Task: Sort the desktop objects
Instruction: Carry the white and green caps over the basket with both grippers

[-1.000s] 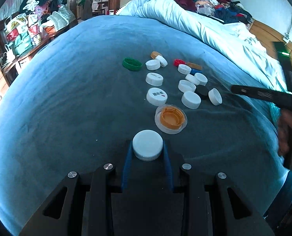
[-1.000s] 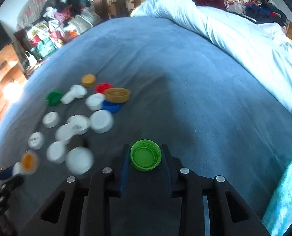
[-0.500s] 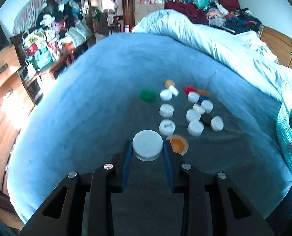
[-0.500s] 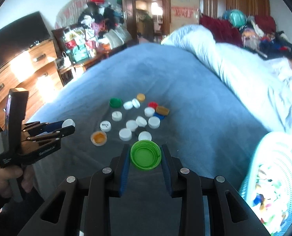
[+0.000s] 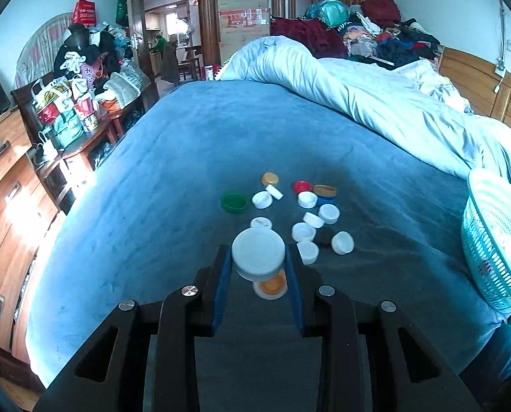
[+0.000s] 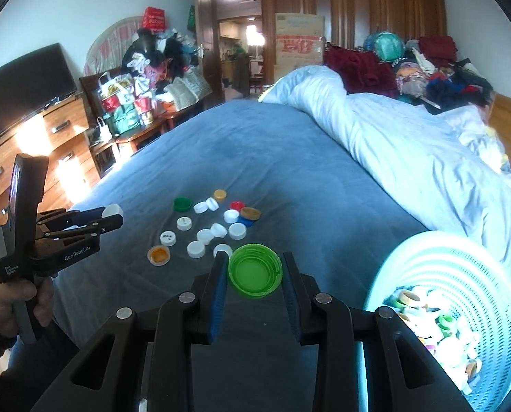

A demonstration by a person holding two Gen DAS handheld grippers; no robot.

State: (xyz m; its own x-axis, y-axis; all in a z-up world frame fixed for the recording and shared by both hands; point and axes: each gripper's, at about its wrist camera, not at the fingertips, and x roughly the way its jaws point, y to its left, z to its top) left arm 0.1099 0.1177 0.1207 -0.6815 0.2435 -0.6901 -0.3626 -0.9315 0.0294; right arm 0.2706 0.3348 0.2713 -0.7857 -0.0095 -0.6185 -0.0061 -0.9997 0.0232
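My right jaws pinch a green cap (image 6: 255, 274), left jaws a white cap (image 5: 258, 253); the basket (image 6: 461, 267) sits nearer my right.

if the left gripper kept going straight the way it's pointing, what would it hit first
Probably the orange-lined cap on the blue blanket, just below the white cap the left gripper holds; depth is uncertain.
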